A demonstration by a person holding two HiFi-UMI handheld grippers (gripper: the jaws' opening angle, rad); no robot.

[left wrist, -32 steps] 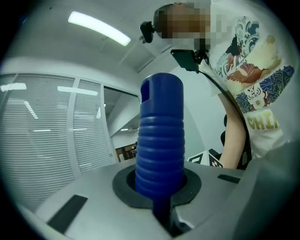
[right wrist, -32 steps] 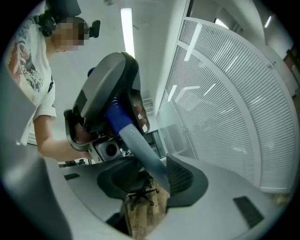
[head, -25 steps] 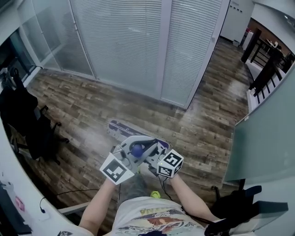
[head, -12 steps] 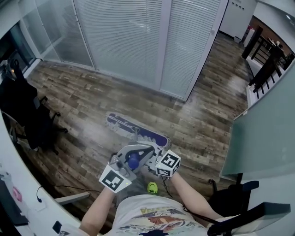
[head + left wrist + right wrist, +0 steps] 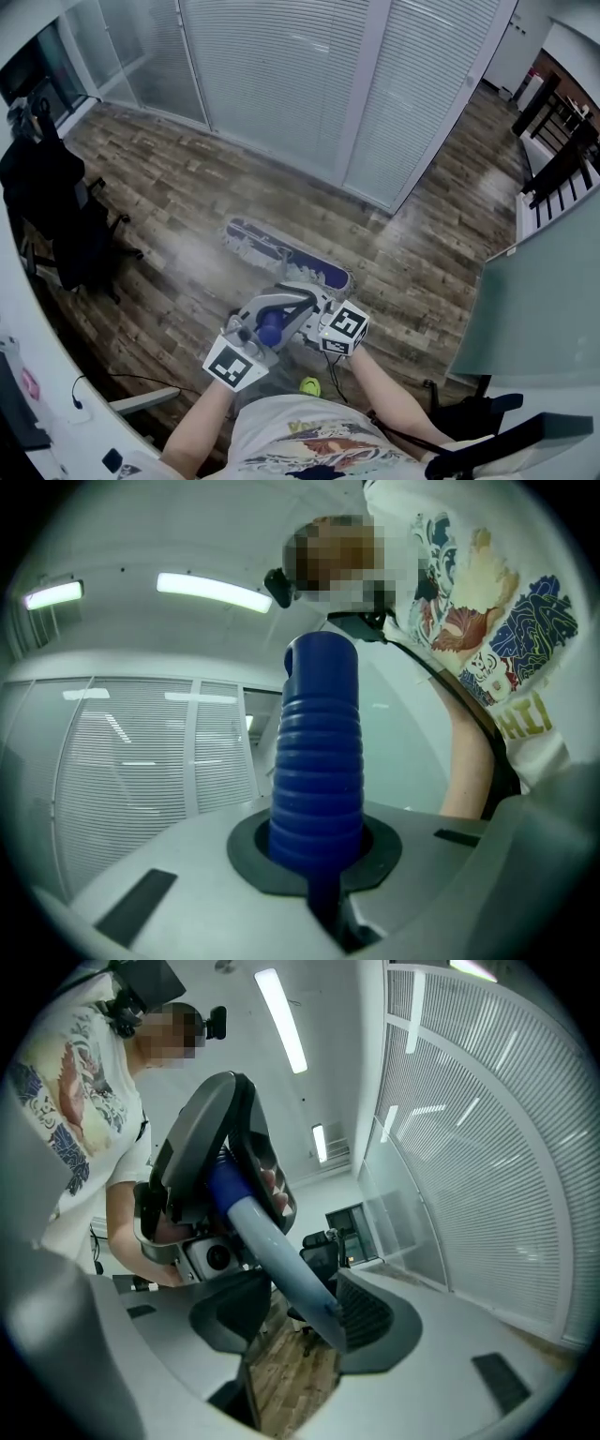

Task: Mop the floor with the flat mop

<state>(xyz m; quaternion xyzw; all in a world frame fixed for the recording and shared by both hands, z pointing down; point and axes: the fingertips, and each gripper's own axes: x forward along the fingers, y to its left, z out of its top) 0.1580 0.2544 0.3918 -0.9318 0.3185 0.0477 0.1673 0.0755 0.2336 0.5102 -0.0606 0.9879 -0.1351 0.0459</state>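
Observation:
The flat mop's head (image 5: 286, 255), purple and white, lies on the wooden floor just ahead of my hands. Its pole rises towards me and ends in a blue ribbed grip (image 5: 317, 761), (image 5: 272, 326). My left gripper (image 5: 319, 860), (image 5: 265, 323) is shut on that grip near its base. Lower on the pole, my right gripper (image 5: 300, 1321), (image 5: 314, 314) has just been opening. The pale pole (image 5: 281, 1260) runs between its jaws, leaning on the right-hand pad (image 5: 375, 1321), with a gap to the other pad.
A black office chair (image 5: 56, 216) stands at the left. A glass wall with blinds (image 5: 281, 84) closes the far side. A frosted panel (image 5: 544, 300) and a black railing (image 5: 562, 155) are at the right. A small green object (image 5: 309, 384) and a cable (image 5: 122, 380) lie by my feet.
Both grippers and the handle top have dropped slightly towards me, and more of the mop head shows beyond them. The head view has swung a little.

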